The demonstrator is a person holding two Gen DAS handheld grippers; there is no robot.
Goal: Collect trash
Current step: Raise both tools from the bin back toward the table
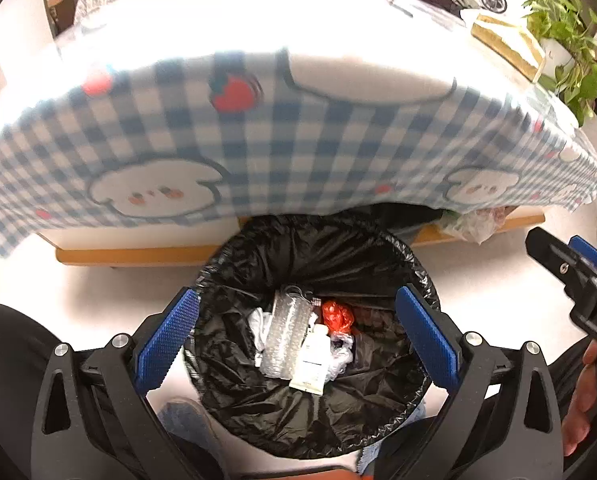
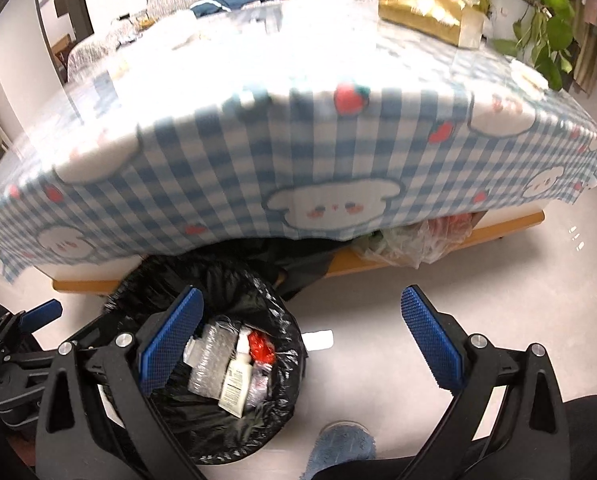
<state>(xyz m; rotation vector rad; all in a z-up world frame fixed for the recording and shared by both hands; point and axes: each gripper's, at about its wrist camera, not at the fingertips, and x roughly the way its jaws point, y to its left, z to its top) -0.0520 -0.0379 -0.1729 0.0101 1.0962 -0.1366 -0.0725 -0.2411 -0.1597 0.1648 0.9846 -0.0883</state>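
Note:
A trash bin lined with a black bag [image 1: 378, 412] stands on the floor before the table; it also shows in the right wrist view [image 2: 266, 428]. Inside lie a white tube [image 1: 312, 360] [image 2: 236, 380], a clear bubble-wrap piece [image 1: 286, 328] [image 2: 208, 360], a red crumpled wrapper [image 1: 337, 315] [image 2: 261, 346] and white plastic. My left gripper [image 1: 296, 336] is open and empty, right above the bin. My right gripper [image 2: 298, 338] is open and empty, to the right of the bin, over the floor. The right gripper also shows at the edge of the left wrist view [image 1: 570, 264].
A low table with a blue checked cloth [image 1: 298, 140] [image 2: 298, 152] overhangs behind the bin. Plastic bags [image 2: 414, 240] lie under it. A gold box [image 2: 426, 8] and a potted plant [image 2: 530, 4] stand at its far right. A white scrap [image 2: 318, 339] lies on the floor. A blue slipper [image 2: 338, 454] is near me.

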